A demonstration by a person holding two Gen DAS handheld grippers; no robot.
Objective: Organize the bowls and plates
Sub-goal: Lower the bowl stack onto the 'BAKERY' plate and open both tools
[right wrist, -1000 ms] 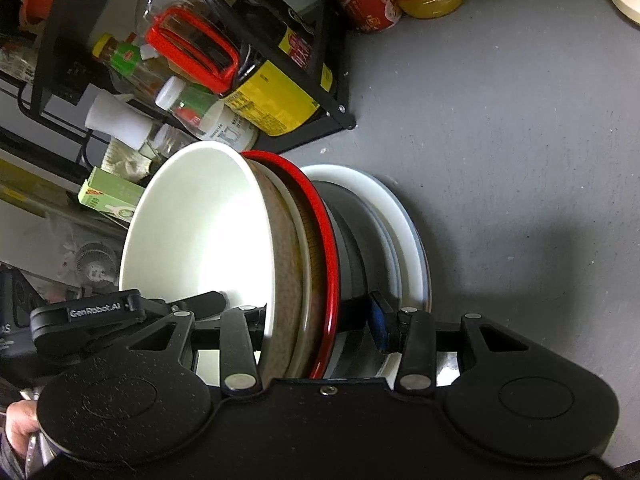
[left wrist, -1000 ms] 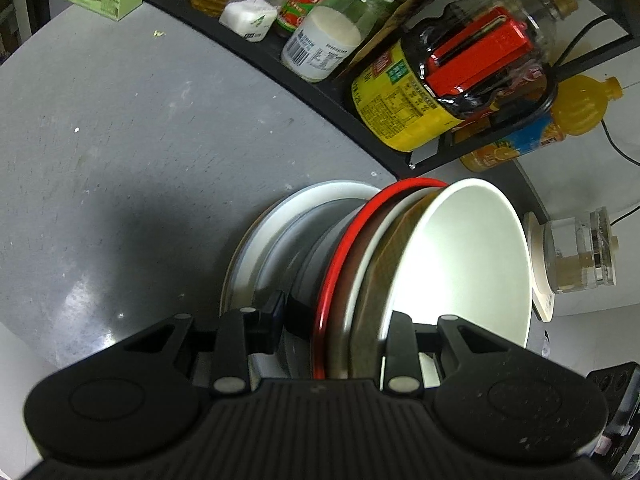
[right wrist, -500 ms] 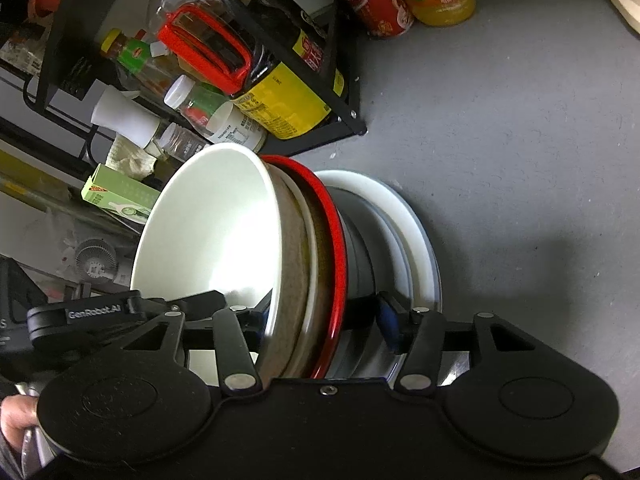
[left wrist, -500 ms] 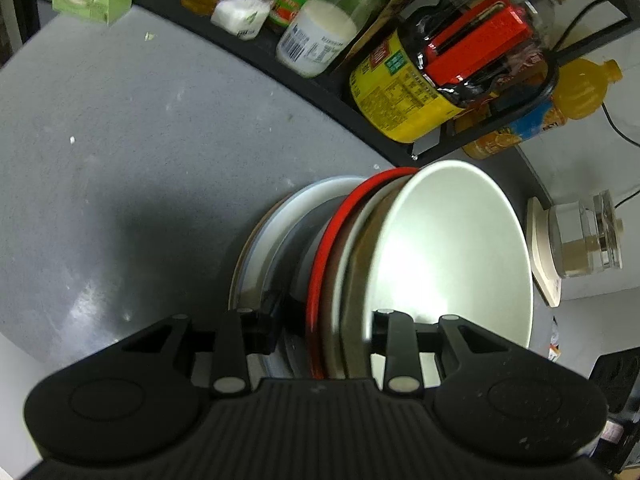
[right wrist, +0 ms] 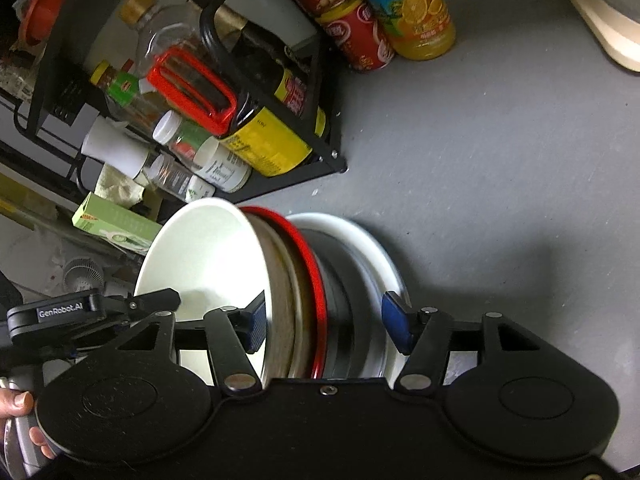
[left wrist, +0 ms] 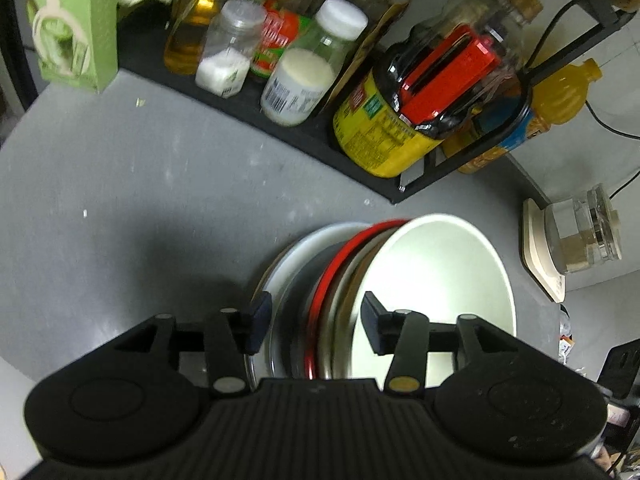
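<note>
A stack of dishes stands on the grey counter (left wrist: 120,200): a white plate (left wrist: 298,246) at the bottom, a dark bowl (left wrist: 298,300), a red-rimmed dish (left wrist: 332,276), a brown bowl and a white bowl (left wrist: 440,268) on top. My left gripper (left wrist: 314,322) is open, its fingers standing apart on both sides of the stack's edge. My right gripper (right wrist: 326,324) is open on the opposite side, its blue pads (right wrist: 394,326) clear of the white plate (right wrist: 360,236) and the white bowl (right wrist: 204,252). The left gripper's finger (right wrist: 120,308) shows in the right wrist view.
A black rack (left wrist: 280,128) with bottles and jars runs along the back of the counter. A yellow-labelled bottle (left wrist: 384,136) and an orange juice bottle (right wrist: 416,12) stand near it. A glass jar on a cream base (left wrist: 580,232) is at the right. A green carton (left wrist: 76,20) stands at the left.
Both grippers have opened and let go of the dish stack. Both have drawn back, so the stack looks smaller and farther.
</note>
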